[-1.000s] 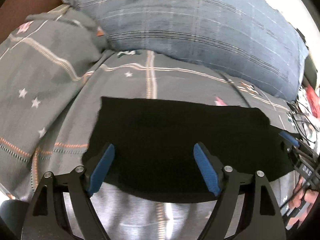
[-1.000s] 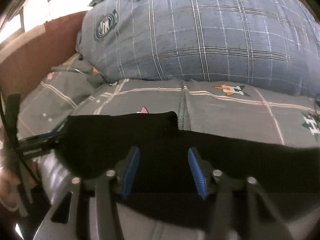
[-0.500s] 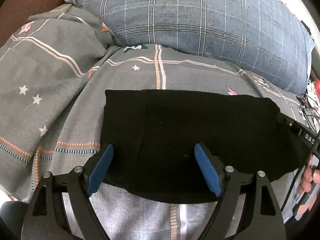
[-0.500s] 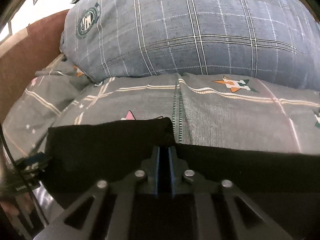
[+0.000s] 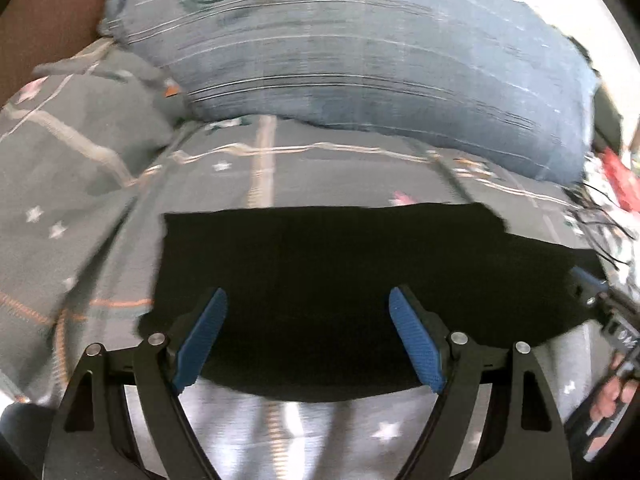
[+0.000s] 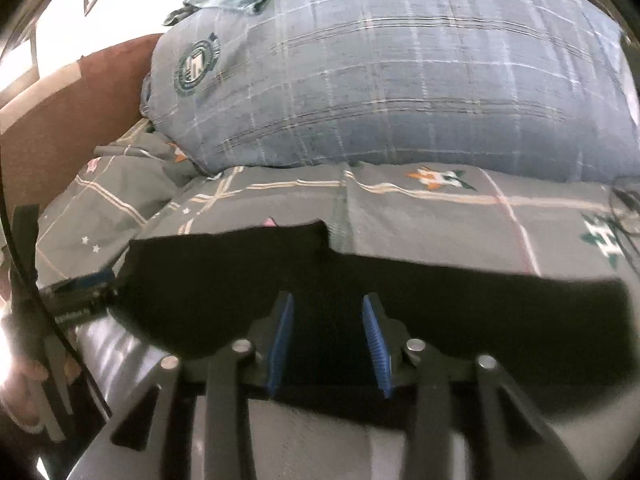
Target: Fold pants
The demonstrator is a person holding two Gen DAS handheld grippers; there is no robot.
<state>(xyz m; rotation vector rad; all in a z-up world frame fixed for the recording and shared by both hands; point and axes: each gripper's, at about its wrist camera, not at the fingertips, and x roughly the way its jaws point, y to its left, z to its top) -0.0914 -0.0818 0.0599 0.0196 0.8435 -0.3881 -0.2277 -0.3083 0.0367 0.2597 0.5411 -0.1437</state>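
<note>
The black pants [image 5: 344,280] lie flat and folded on a grey bedspread [image 5: 80,184] printed with stars and stripes, in front of a blue plaid pillow [image 6: 400,80] that bears a round green crest; its lettering is too small to read. The left tool [image 5: 308,336] hovers over the near edge of the pants, tilted down, blue pads wide apart and pressing nothing. The right tool [image 6: 328,340] points over the same cloth, its jaws opening, pads clear of the fabric.
</note>
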